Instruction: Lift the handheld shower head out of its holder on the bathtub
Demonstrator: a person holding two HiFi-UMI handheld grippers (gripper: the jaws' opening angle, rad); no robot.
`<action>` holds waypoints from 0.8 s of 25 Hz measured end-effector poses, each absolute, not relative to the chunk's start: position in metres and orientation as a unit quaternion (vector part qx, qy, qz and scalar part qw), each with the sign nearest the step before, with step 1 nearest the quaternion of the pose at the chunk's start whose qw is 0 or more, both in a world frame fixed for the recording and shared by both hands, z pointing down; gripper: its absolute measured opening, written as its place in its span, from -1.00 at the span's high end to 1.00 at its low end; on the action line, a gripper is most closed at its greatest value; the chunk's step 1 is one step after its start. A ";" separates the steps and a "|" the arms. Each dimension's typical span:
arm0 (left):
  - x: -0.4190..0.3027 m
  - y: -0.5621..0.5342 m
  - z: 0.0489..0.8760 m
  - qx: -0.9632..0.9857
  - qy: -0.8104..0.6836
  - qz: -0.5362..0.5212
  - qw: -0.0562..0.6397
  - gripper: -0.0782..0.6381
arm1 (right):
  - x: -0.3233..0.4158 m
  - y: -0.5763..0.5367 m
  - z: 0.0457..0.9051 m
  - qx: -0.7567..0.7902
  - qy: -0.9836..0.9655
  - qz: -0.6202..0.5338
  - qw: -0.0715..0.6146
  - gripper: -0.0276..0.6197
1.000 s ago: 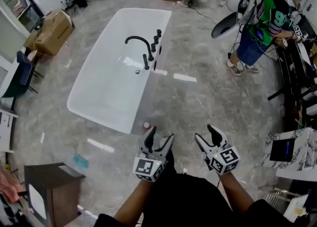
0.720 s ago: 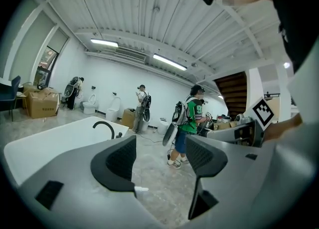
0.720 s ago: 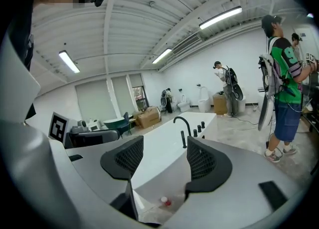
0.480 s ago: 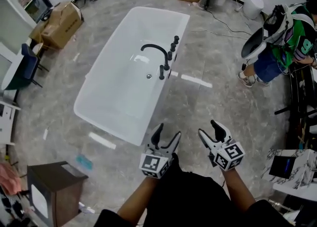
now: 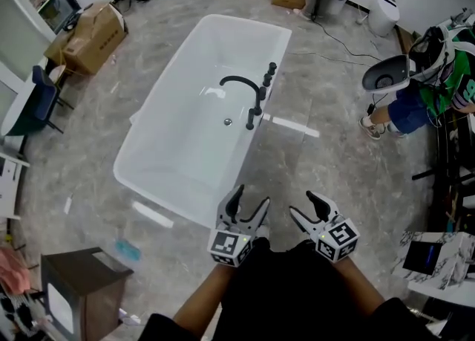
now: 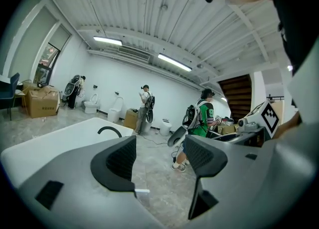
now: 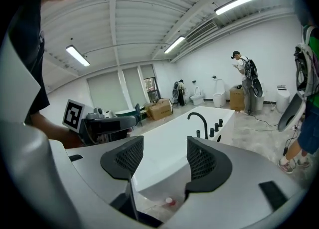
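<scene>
- Your left tool and right tool both hang open and empty.
- You've stepped closer to the bathtub. The shower head sits in its holder on the rim, beyond reach, so keep approaching.

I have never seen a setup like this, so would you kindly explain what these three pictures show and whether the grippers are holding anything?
There is no robot arm here: a person holds a two-jaw gripper in each hand. The overhead picture comes from a camera on that person's head, looking down at the left gripper and the right gripper. The other two pictures come from cameras riding on each gripper, looking along its jaws. Both grippers are open and empty. On the marbled floor ahead stands a white bathtub with a curved black tap and other black fittings on its rim, none of them touched yet.
</scene>
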State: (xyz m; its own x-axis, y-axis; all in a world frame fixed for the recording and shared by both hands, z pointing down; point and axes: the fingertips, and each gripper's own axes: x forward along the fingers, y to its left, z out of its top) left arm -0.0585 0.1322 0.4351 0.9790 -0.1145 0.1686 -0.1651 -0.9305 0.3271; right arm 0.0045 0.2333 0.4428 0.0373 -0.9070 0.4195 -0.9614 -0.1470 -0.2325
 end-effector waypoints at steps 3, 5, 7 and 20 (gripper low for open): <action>-0.062 0.122 0.434 0.974 -0.087 0.059 0.198 -0.01 | 0.008 0.230 0.442 0.724 -0.645 0.236 0.063 0.17; -0.061 0.119 0.432 0.974 -0.094 0.050 0.199 -0.01 | 0.016 0.225 0.440 0.725 -0.646 0.232 0.064 0.18; -0.060 0.118 0.432 0.974 -0.102 0.046 0.197 -0.01 | 0.021 0.218 0.438 0.718 -0.654 0.230 0.065 0.18; -0.042 0.058 0.442 0.945 -0.233 0.022 0.227 -0.01 | 0.090 0.118 0.438 0.654 -0.720 0.223 0.069 0.17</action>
